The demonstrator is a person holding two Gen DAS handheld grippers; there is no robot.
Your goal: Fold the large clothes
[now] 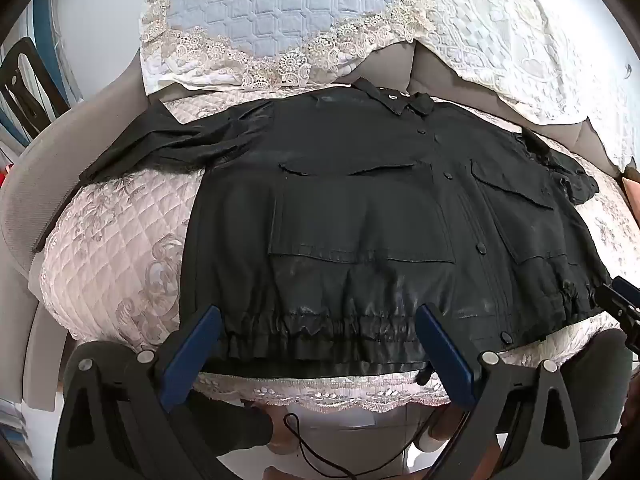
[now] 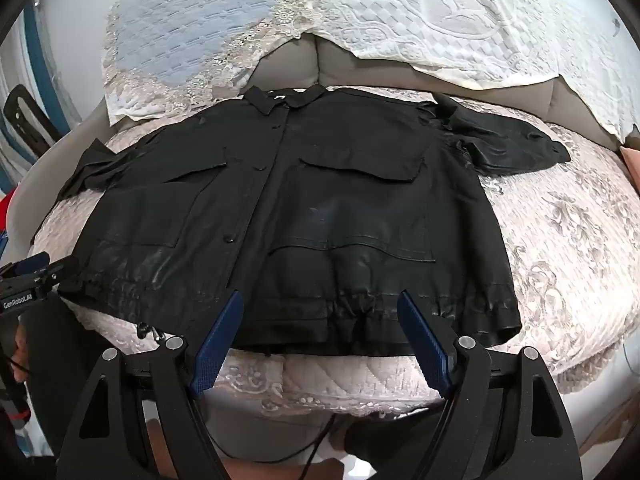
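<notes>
A black button-front jacket [image 1: 360, 208] with two flap pockets lies spread flat, front up, on a quilted pink cushion [image 1: 108, 240], collar at the far side, both sleeves out to the sides. My left gripper [image 1: 320, 316] is open and empty, its blue fingers just above the left half of the gathered hem. In the right wrist view the same jacket [image 2: 304, 208] lies flat. My right gripper [image 2: 320, 300] is open and empty over the right half of the hem. Each gripper shows at the edge of the other's view, the right gripper [image 1: 620, 300] and the left gripper [image 2: 32, 280].
The cushion [image 2: 560, 240] covers a grey sofa seat. Lace-trimmed covers, pale blue [image 1: 280, 8] and white [image 2: 440, 12], drape the sofa back behind the collar. The cushion's lace front edge [image 1: 320, 392] hangs below the hem. Thin black cables [image 1: 312, 452] hang under the grippers.
</notes>
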